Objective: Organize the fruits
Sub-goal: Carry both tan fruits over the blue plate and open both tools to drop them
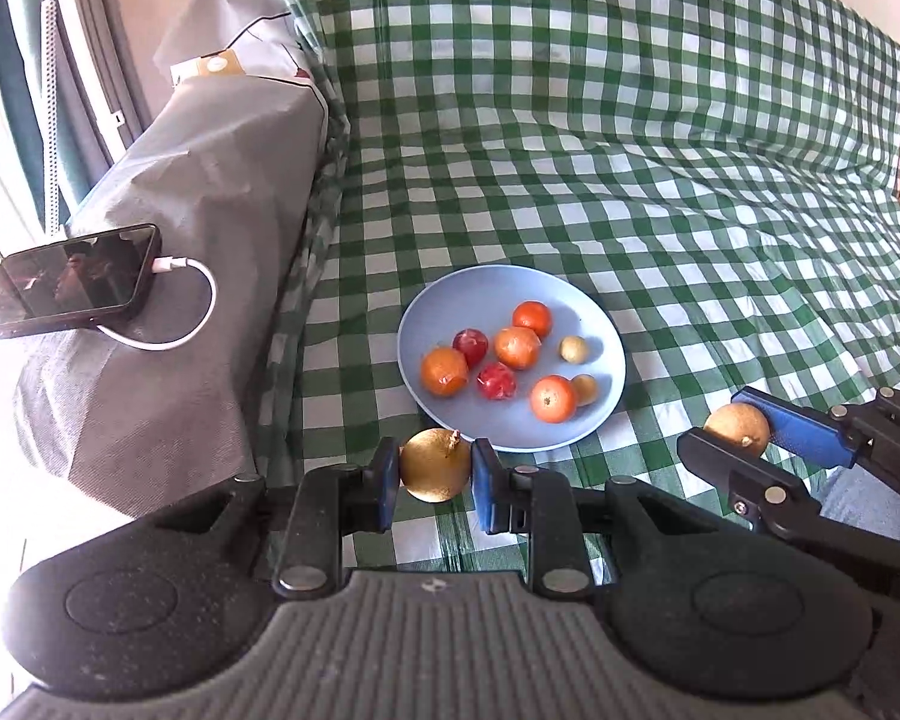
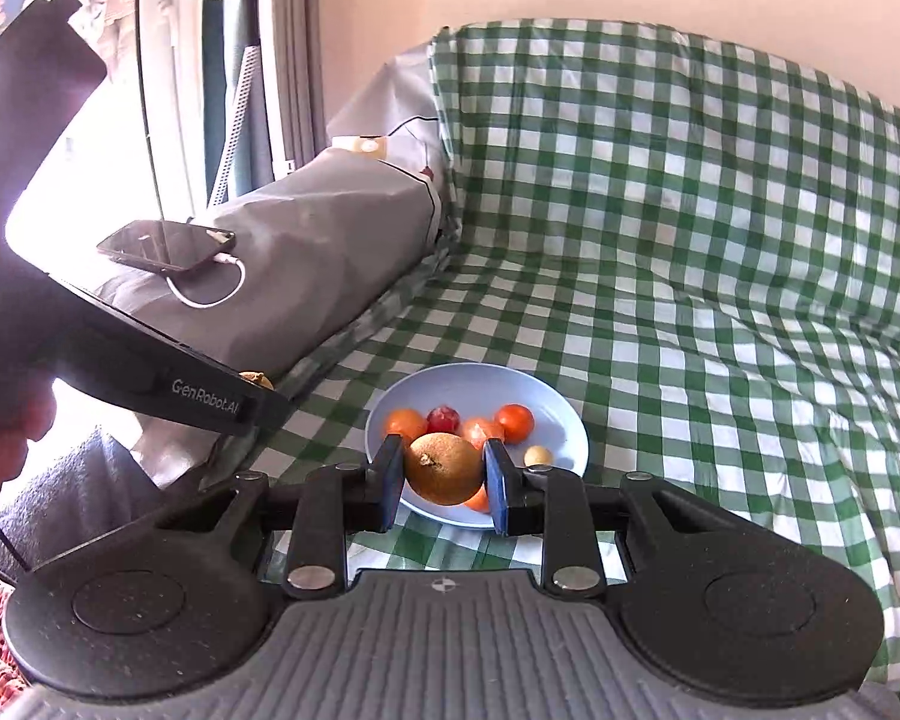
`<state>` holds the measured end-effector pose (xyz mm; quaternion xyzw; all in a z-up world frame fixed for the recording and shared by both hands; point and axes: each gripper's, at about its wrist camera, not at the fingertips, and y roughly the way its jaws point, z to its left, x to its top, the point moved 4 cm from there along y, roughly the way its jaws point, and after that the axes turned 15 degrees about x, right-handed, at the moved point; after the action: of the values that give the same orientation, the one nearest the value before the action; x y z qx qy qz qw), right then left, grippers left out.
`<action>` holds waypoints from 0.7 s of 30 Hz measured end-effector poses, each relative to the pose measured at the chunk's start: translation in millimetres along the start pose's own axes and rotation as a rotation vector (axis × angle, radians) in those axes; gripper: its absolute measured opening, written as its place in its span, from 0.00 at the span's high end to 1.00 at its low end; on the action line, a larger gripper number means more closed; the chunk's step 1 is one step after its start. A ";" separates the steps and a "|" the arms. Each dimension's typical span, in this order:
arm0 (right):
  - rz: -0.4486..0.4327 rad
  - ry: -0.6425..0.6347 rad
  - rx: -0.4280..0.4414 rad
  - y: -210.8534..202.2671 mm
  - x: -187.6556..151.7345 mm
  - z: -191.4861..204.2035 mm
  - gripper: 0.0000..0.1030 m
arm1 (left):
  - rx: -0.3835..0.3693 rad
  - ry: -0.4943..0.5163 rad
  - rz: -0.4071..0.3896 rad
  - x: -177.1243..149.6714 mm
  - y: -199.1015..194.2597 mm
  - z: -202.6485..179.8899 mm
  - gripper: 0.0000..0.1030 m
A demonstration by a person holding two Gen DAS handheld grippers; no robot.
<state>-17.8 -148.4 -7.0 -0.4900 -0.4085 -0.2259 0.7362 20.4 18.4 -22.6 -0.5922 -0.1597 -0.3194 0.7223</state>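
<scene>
Holding a brown round fruit each, both claws hang near the pale blue plate on the green checked cloth, which seems to cover a sofa or bed. The left claw is clamped on a golden-brown fruit just short of the plate's near rim. The right claw grips a similar brown fruit that, in its own view, lies in front of the plate's near part.

Most of the gathering looks done: four orange tangerines, two red fruits and two small yellowish ones already lie loose on the plate. What appears left is setting these two brown fruits among them. No other stray fruit shows on the cloth. A phone on its white cable rests on the grey covered armrest, well apart.
</scene>
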 end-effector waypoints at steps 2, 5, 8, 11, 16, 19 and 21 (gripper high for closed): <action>0.000 -0.007 -0.005 -1.7 1.6 0.8 0.71 | -0.005 -0.007 -0.005 -0.4 -1.5 -0.1 0.73; 0.002 -0.013 -0.014 -3.4 0.9 3.4 0.71 | -0.010 -0.011 -0.009 0.3 -2.9 -1.6 0.73; 0.006 -0.020 -0.016 -3.2 -0.1 2.9 0.71 | -0.014 -0.014 -0.008 0.9 -2.4 -3.2 0.73; 0.006 -0.019 -0.017 -2.8 -0.1 3.1 0.71 | -0.014 -0.014 -0.008 1.1 -1.9 -2.9 0.73; 0.008 -0.015 -0.018 -1.9 0.6 3.0 0.71 | -0.012 -0.016 0.001 0.8 2.0 -3.2 0.73; 0.012 -0.010 -0.015 0.8 -3.1 1.7 0.71 | -0.012 -0.014 0.008 1.3 4.8 -4.0 0.73; 0.017 -0.005 -0.012 1.3 -4.6 1.0 0.71 | -0.013 -0.014 0.015 1.7 7.6 -4.7 0.73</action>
<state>-19.8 -147.3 -11.3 -0.4985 -0.4048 -0.2208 0.7340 26.0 14.2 -28.5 -0.6003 -0.1581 -0.3112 0.7196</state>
